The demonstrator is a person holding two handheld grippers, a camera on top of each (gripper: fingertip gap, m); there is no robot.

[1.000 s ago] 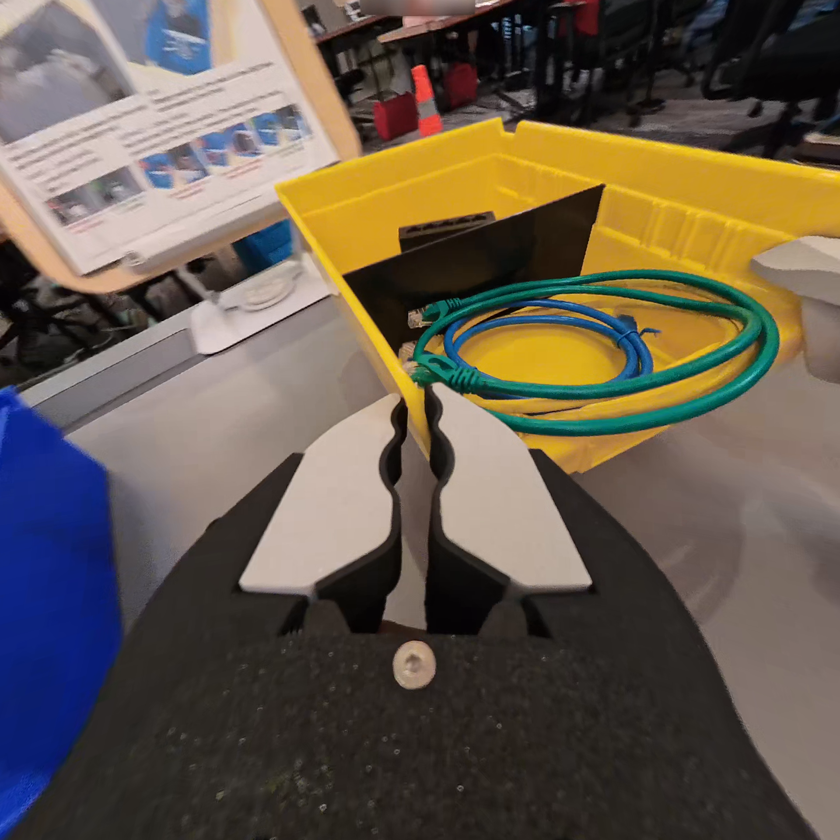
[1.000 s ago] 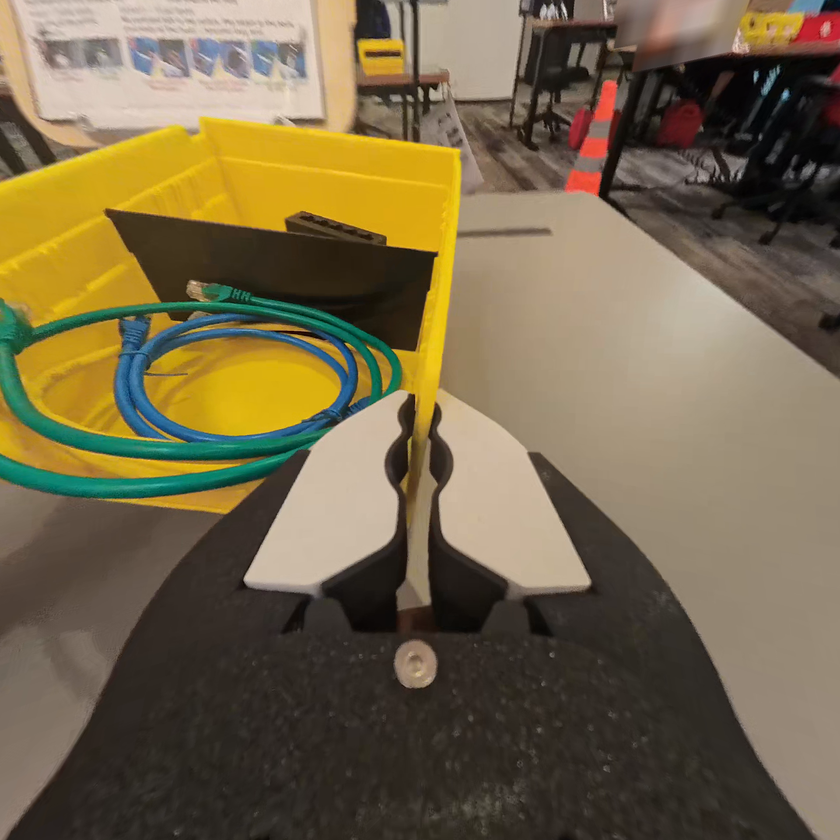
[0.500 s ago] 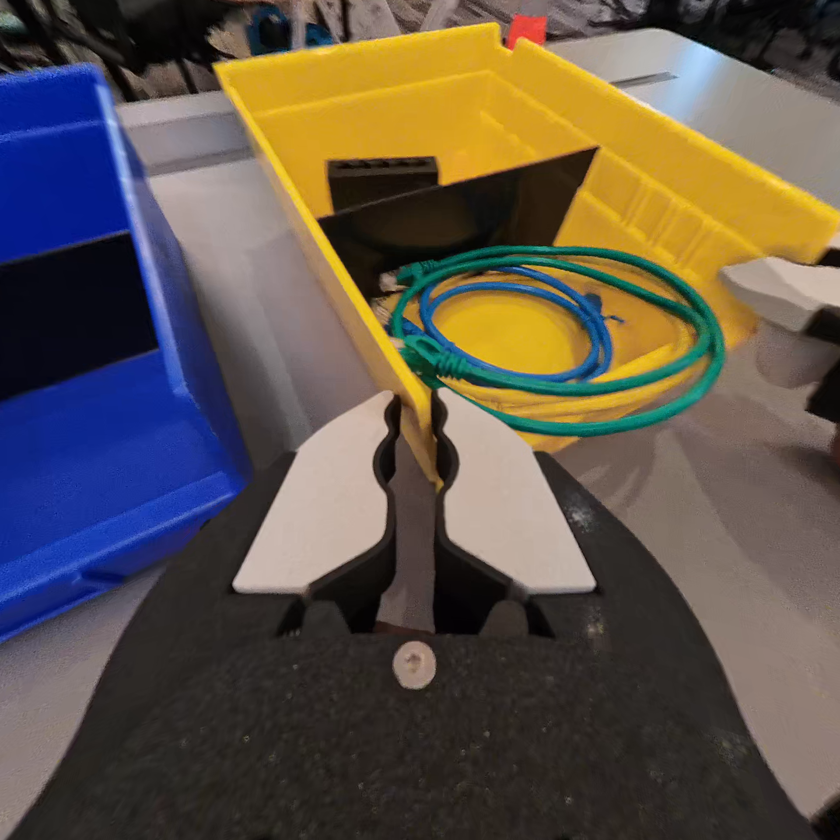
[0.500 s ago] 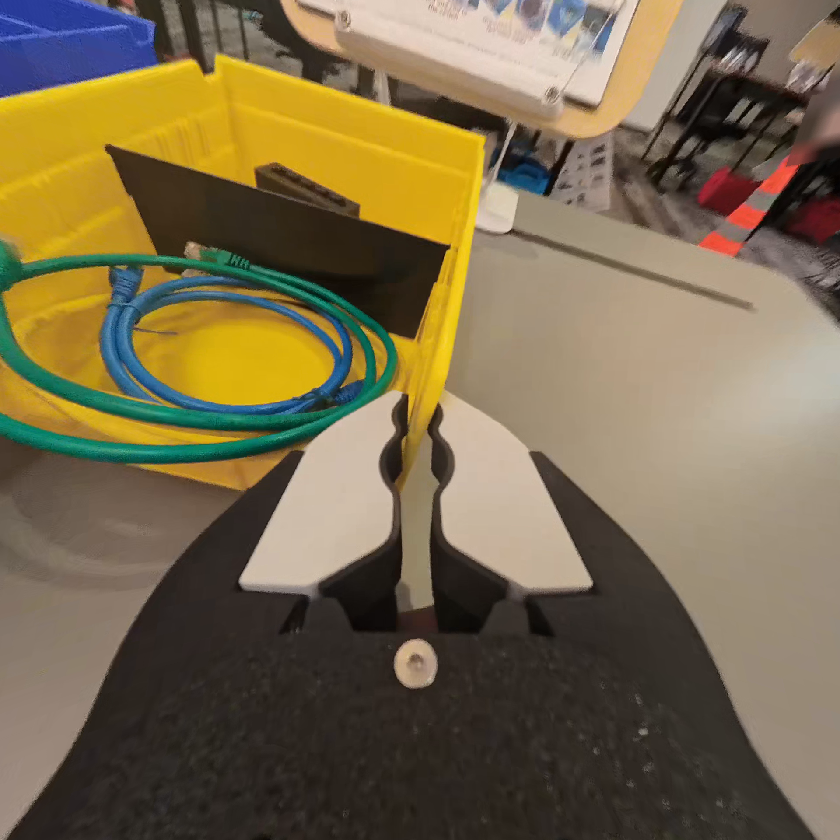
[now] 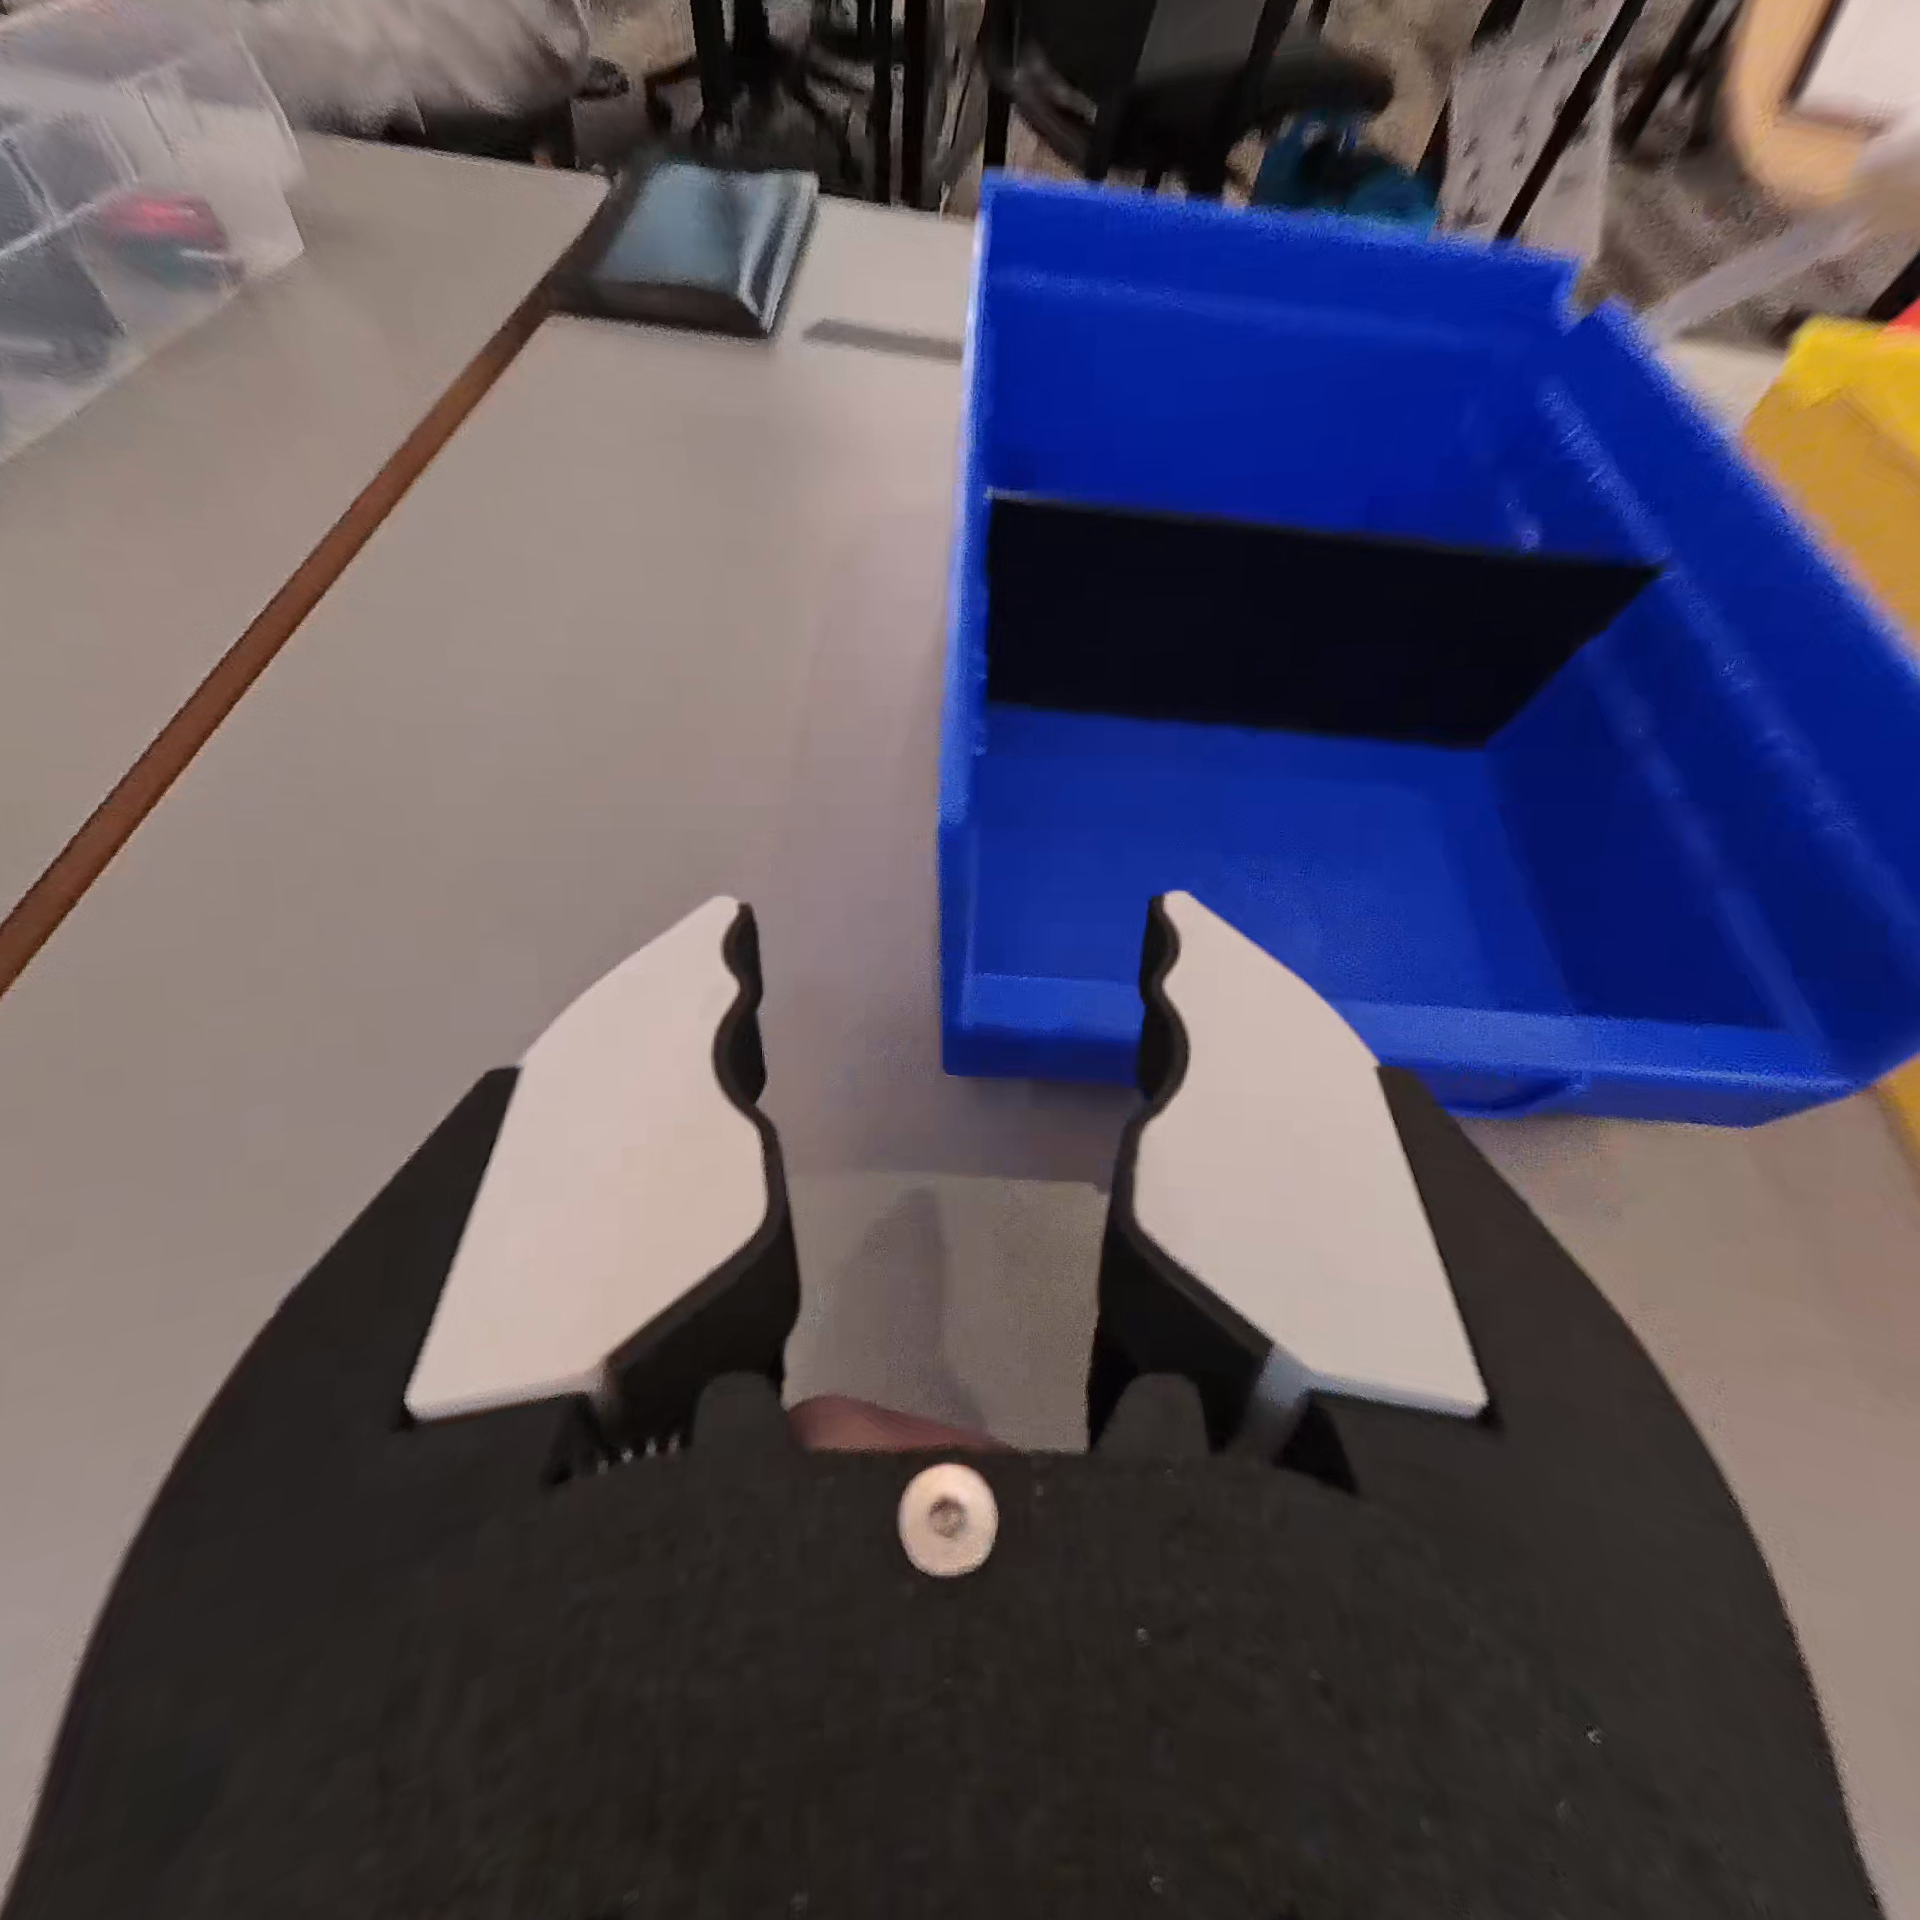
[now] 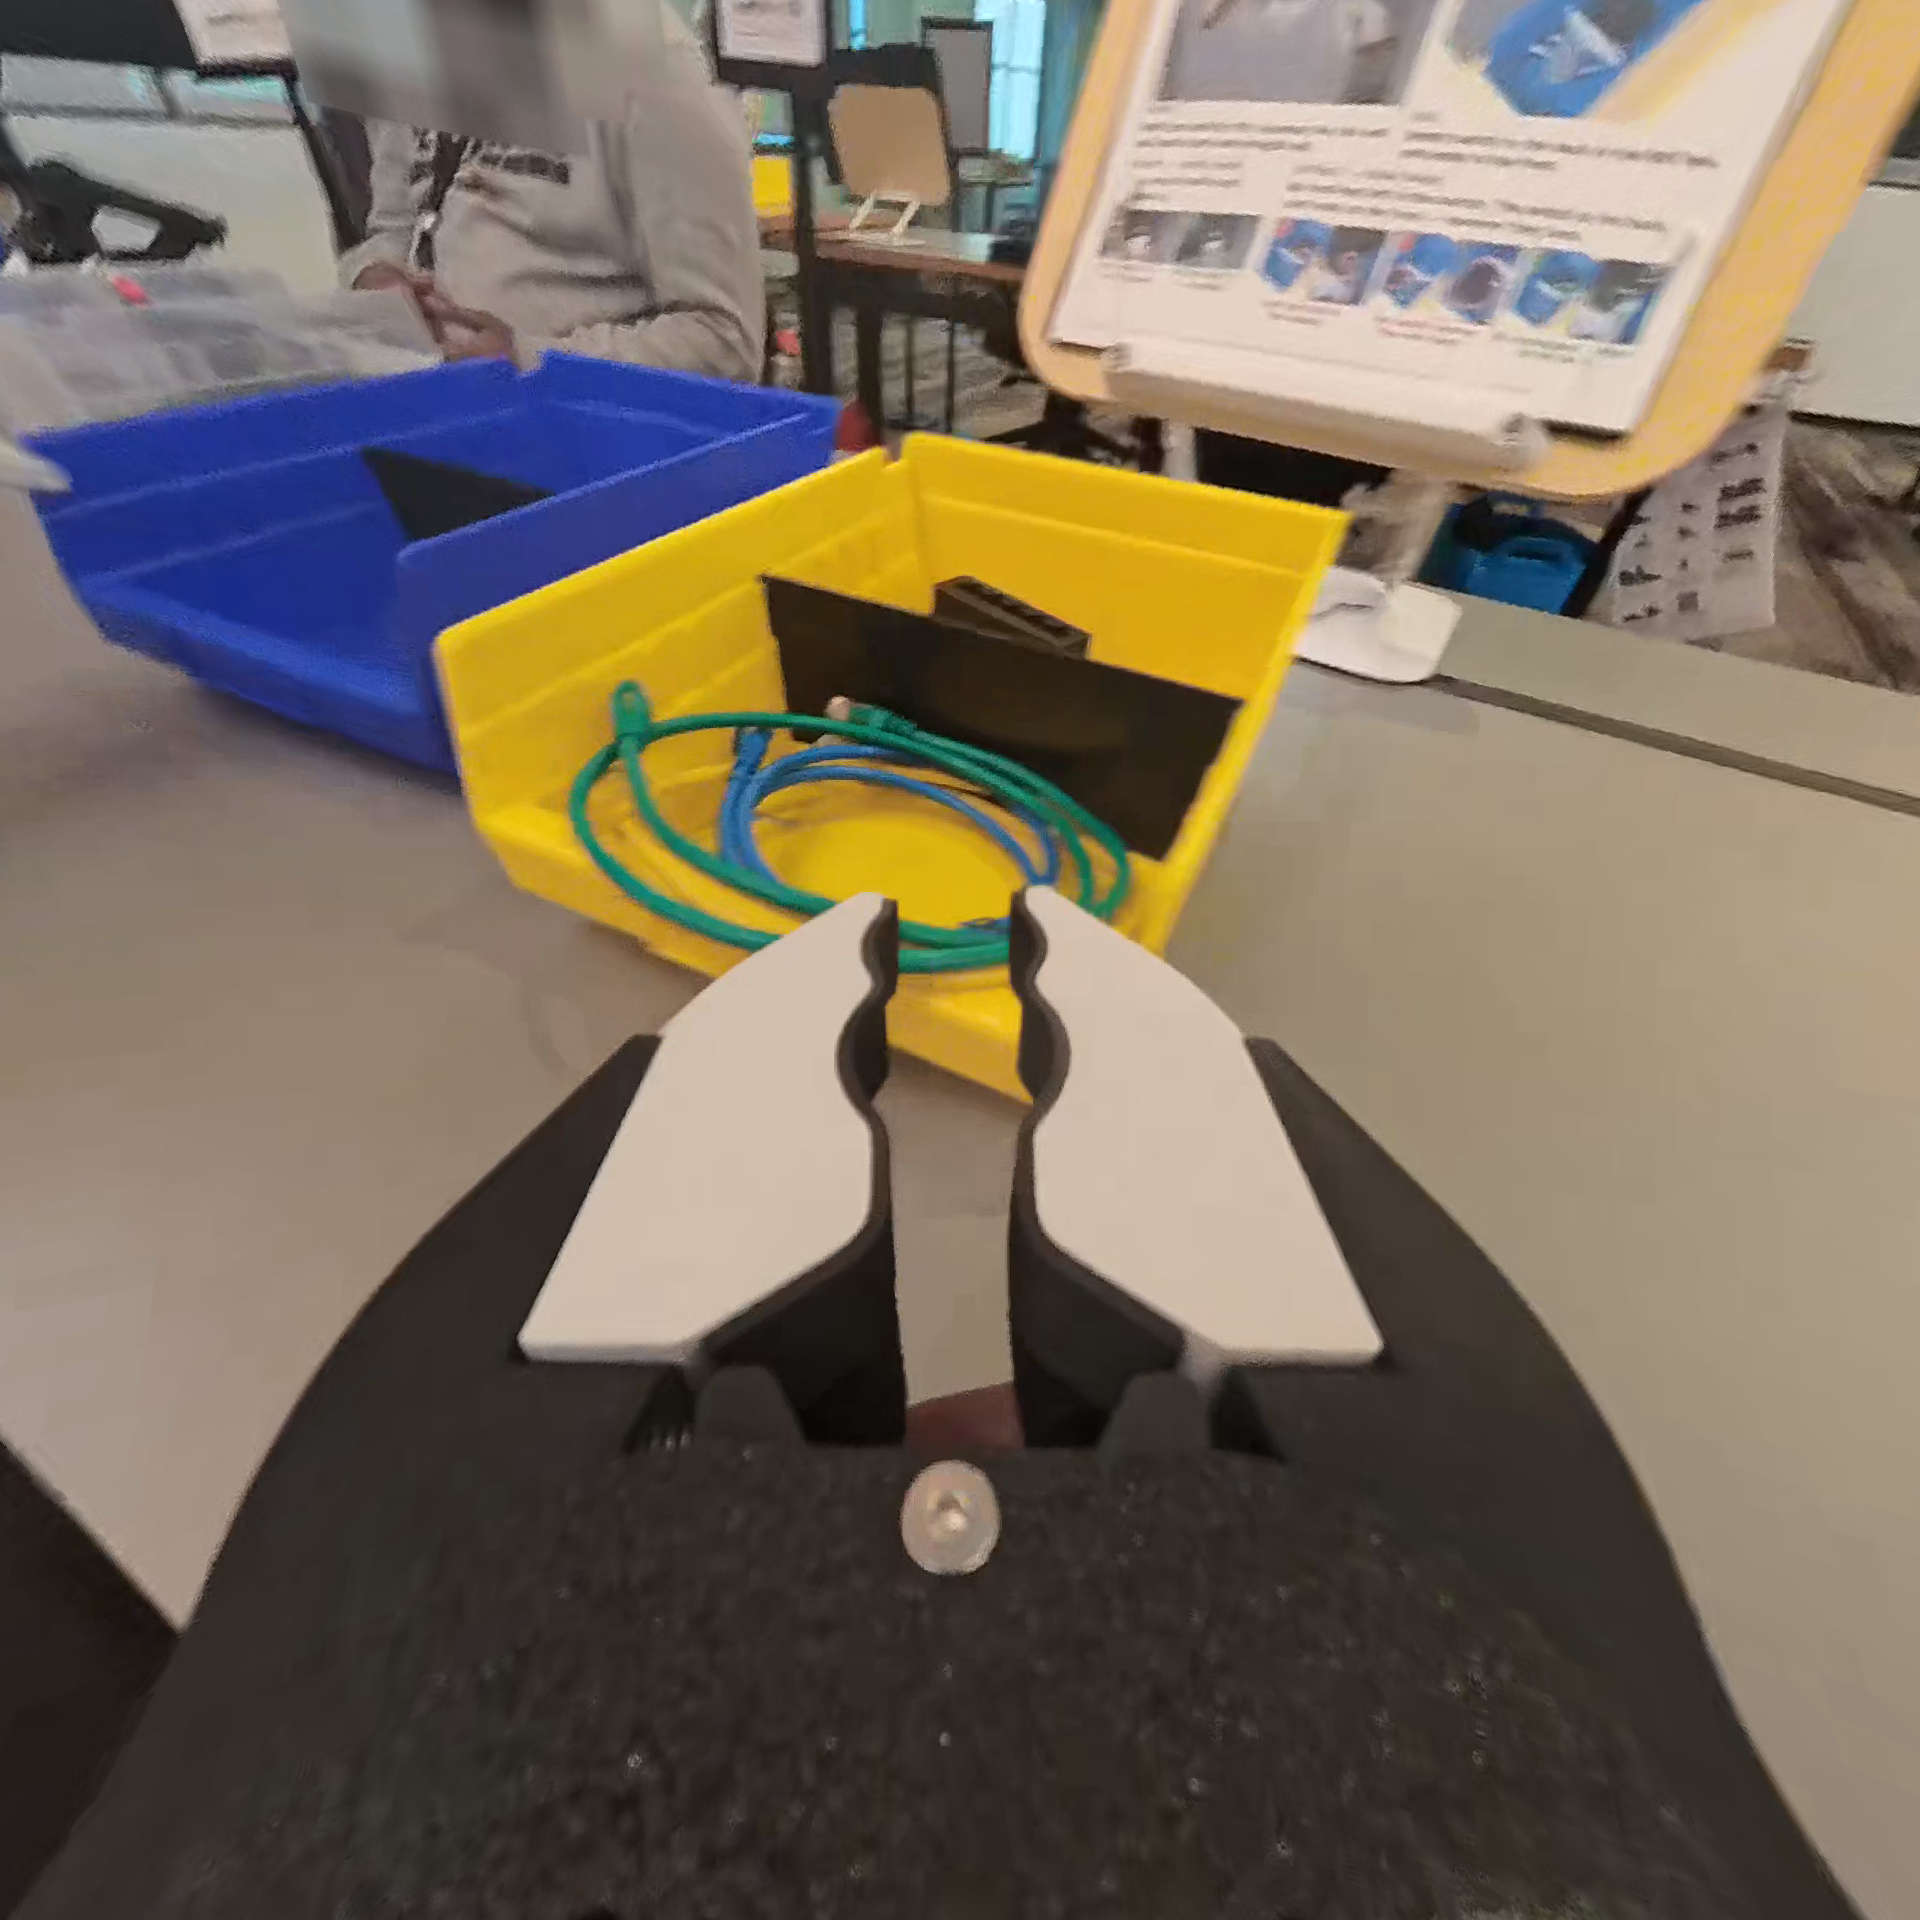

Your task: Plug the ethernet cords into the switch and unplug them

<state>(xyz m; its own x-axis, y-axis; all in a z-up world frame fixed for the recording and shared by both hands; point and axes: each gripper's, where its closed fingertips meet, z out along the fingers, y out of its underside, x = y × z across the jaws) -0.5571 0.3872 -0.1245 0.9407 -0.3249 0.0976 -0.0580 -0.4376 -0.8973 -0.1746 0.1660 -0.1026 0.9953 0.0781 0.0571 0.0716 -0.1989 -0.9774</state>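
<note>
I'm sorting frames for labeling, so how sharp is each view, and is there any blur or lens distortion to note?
Left wrist view: the left gripper is sharp, the blue bin and background smeared by motion blur. Right wrist view: sharper, green cable and yellow bin readable, the sign board soft. Both views show wide-angle bending at the edges.

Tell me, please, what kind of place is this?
Probably a shared workshop or lab room: grey work tables, parts bins, blue and yellow, an instruction board on a stand, office chairs behind.
</note>
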